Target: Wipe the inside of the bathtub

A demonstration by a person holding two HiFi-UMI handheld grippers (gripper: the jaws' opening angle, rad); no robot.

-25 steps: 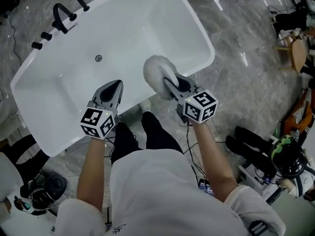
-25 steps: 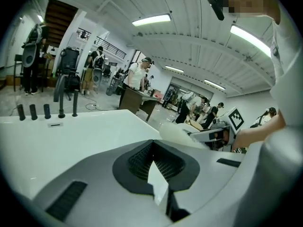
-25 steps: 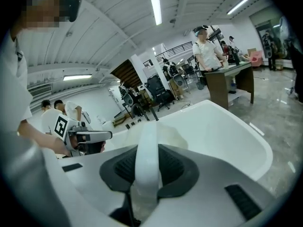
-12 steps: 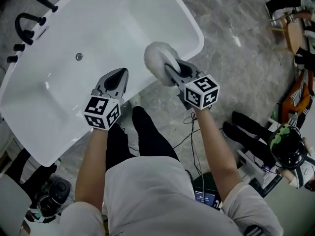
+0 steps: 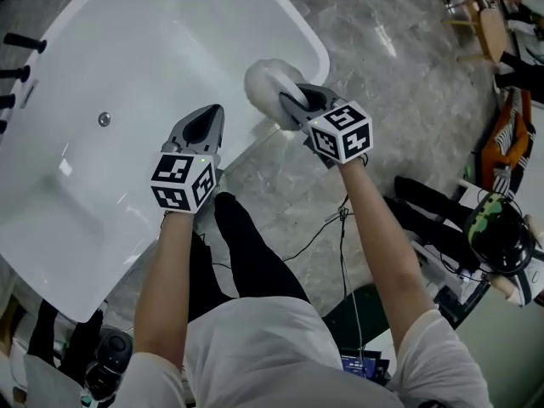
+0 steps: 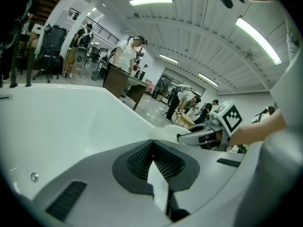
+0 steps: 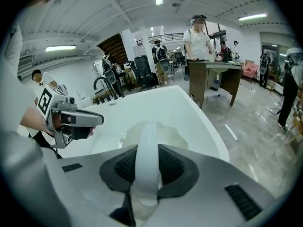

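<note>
You have stepped sideways along the bathtub (image 5: pixel 170 58). Your right gripper (image 5: pixel 293 100) pinches the fluffy white pad (image 5: pixel 265 83) over the near rim, not inside yet. Your left gripper (image 5: pixel 208 119) has its jaws pressed together, empty.

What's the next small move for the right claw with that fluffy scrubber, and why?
Probably lower the right claw into the bathtub until the fluffy scrubber presses on the inner wall. The claw is shut on its handle, but the scrubber seems to sit above the near rim, not yet wiping.
</note>
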